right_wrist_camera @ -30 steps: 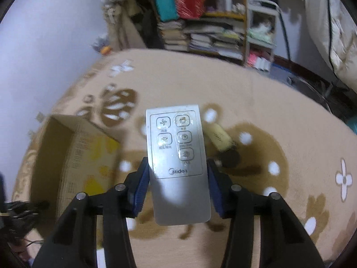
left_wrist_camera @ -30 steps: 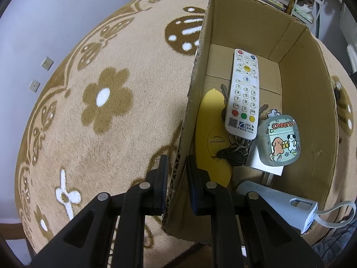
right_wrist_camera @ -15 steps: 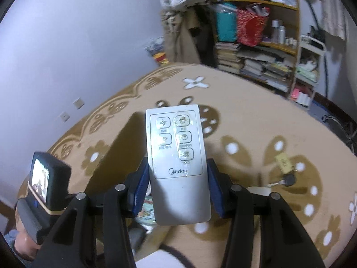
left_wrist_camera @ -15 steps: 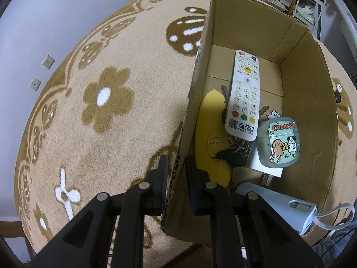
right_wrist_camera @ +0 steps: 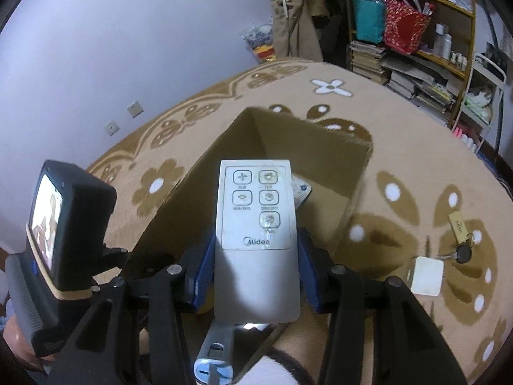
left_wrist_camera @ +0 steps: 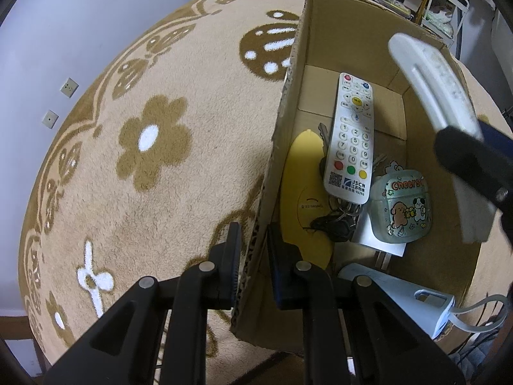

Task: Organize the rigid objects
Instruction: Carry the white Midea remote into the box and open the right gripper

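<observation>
My left gripper (left_wrist_camera: pixel 253 240) is shut on the left wall of an open cardboard box (left_wrist_camera: pixel 340 41) on the rug. The box holds a white keypad remote (left_wrist_camera: pixel 352 134), a yellow oval case (left_wrist_camera: pixel 301 199), black keys (left_wrist_camera: pixel 330 224), a green earbud case (left_wrist_camera: pixel 404 208) and a pale blue power strip (left_wrist_camera: pixel 400 298). My right gripper (right_wrist_camera: pixel 256 256) is shut on a white Midea remote (right_wrist_camera: pixel 256 224) and holds it above the box (right_wrist_camera: pixel 320 147). That remote (left_wrist_camera: pixel 429 77) shows at the upper right in the left wrist view.
On the flowered rug (right_wrist_camera: pixel 400 122) right of the box lie a white square charger (right_wrist_camera: pixel 426 276) and a key with a tan tag (right_wrist_camera: pixel 458 227). Bookshelves (right_wrist_camera: pixel 416 48) line the back wall. The left gripper's camera unit (right_wrist_camera: pixel 64 234) is at the left.
My right gripper has carried the Midea remote left, from over the open rug to above the box. It has come into the left wrist view. The left gripper has stayed clamped on the box wall.
</observation>
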`<action>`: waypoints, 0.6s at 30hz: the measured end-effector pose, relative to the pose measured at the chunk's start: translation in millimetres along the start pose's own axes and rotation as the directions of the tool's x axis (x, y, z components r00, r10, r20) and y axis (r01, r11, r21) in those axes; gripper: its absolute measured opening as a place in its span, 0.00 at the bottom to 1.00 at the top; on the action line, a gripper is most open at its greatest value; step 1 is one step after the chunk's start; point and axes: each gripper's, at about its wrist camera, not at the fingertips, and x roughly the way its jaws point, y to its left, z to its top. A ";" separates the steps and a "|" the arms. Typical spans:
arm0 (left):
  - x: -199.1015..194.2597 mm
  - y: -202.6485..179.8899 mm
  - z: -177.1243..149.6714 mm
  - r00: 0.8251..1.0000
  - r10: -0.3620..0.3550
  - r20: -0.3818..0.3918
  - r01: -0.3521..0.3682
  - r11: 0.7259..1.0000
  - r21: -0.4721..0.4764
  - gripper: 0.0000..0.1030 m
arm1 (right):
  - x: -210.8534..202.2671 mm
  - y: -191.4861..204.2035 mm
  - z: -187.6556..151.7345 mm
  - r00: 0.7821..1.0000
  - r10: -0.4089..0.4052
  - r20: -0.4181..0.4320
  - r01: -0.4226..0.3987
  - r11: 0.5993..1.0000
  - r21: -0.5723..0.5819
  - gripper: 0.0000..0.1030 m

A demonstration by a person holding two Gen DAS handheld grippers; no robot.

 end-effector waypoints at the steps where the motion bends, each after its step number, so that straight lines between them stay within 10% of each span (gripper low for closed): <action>1: 0.2 -0.5 0.0 1.000 0.000 0.000 0.000 1.000 0.001 0.15 | 1.5 2.1 -1.3 1.000 -0.002 -0.005 0.002 1.000 -0.006 0.50; 18: 0.6 -2.3 -0.3 1.000 0.007 0.000 -0.007 1.000 0.007 0.16 | 18.3 12.4 -6.3 0.999 -0.012 -0.053 0.010 0.999 -0.039 0.50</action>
